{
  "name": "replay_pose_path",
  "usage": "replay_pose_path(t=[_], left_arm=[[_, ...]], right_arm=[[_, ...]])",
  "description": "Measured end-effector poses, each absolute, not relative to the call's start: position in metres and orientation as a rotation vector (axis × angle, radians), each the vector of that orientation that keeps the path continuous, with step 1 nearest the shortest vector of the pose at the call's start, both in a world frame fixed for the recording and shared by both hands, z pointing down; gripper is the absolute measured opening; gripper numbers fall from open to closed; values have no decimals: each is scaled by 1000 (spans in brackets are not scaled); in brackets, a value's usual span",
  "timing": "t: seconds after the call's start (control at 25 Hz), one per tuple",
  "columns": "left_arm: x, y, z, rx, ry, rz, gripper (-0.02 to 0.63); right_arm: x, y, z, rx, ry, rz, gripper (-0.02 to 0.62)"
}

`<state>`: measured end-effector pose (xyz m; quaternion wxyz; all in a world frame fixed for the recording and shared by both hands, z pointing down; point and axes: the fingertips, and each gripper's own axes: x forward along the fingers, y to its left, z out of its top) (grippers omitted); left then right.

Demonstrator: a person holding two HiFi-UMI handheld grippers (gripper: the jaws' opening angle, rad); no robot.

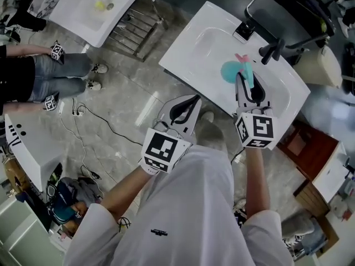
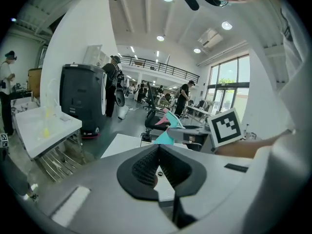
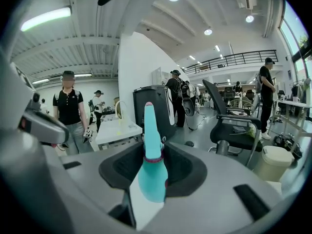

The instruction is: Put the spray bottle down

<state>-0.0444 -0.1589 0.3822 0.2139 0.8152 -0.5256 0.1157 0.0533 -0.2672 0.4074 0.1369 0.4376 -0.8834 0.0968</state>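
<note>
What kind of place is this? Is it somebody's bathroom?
Not a home bathroom, more likely a big workshop or test hall. Several white sinks stand out in the open, an office chair sits nearby, and a balcony railing runs under a high ceiling.

Person: plain white short-sleeved shirt (image 1: 188, 204) with loose sleeves (image 1: 91, 231) that end above the elbow. One small dark emblem (image 1: 158, 232) sits on the cloth, toward 6 o'clock in the head view.

Left gripper (image 1: 191, 101): smooth light grey shell, with black ridged pads (image 2: 146, 167) set in a black surround. The left marker cube (image 1: 162, 150) is at its 7 o'clock end, with white faces bearing black square patterns.

Right gripper (image 1: 246, 79): same grey shell and black lining. The right marker cube (image 1: 256, 129) is at its 6 o'clock end. A dark rectangular slot (image 3: 251, 202) marks the shell at 4 o'clock in the right gripper view.
</note>
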Motion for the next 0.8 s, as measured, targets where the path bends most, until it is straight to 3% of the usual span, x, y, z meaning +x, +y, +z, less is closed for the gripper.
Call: replay_pose_path(t=[0.8], left_arm=[[-56,-222,426,2195,-1417,341,3]], right_arm=[[-24,-470,487,1373,-2485,342,126]])
